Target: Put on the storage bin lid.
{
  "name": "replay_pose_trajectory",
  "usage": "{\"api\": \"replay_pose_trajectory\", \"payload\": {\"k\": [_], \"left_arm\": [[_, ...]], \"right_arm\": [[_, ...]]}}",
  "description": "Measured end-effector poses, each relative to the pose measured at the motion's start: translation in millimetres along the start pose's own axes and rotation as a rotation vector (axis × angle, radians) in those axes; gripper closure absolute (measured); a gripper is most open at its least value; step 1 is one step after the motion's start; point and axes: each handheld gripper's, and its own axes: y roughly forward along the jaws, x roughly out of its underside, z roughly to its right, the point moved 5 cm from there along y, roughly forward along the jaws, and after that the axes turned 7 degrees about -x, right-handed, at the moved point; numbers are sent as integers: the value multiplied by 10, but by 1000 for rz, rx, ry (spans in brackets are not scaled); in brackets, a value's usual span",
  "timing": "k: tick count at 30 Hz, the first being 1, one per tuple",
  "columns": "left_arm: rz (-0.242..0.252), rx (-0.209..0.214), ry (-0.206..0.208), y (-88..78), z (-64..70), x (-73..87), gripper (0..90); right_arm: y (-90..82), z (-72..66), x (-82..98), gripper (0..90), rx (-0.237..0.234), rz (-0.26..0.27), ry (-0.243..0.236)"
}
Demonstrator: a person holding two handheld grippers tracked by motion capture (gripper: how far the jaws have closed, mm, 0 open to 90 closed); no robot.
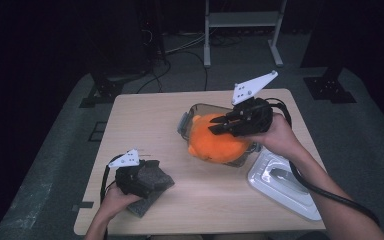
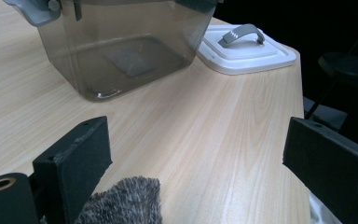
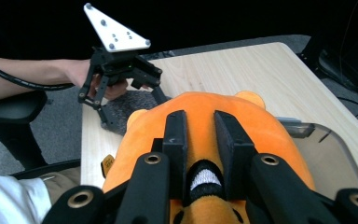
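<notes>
A pale wood-grain table (image 1: 200, 200) with rounded corners fills the middle of the high view, standing on grey carpet in a dark room. At the top centre of that view a light metal frame (image 1: 242, 20) stands on the floor, and black cables trail across the carpet to its left.

Right of centre in the high view, the right gripper (image 1: 219, 125) pinches the top of a bright orange plush toy (image 1: 215, 142), which sits partly inside a smoky translucent plastic container with grey latches (image 1: 187, 119). In the right gripper view its two black jaws stand close together, squeezing a fold of the toy's orange fabric (image 3: 261, 126); a small black-and-white patch shows just below them. The container's clear rim (image 3: 326, 140) curves at the right of that frame.

At the lower right of the high view a white rectangular plastic lid with a grey handle (image 1: 280, 182) lies flat on the table, just beside the container.

At the lower left, the left gripper (image 1: 152, 177) rests over a dark grey fuzzy cloth (image 1: 147, 202) near the table's front edge. In the left gripper view its jaws stand wide apart with bare wood between them, holding nothing; the fuzzy cloth (image 2: 126, 203) lies by the jaw at the left of that frame. Farther off in that view the container (image 2: 121, 46) stands at upper left and the lid (image 2: 247, 49) at upper centre.
</notes>
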Motion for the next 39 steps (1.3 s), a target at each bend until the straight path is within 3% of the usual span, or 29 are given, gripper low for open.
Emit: {"api": "replay_pose_trajectory", "payload": {"k": [21, 39], "left_arm": [[17, 0, -4, -47, 6, -5, 67], [14, 2, -2, -43, -1, -2, 68]], "right_arm": [[74, 410, -132, 746, 49, -4, 9], [250, 828, 62, 746, 81, -4, 78]]}}
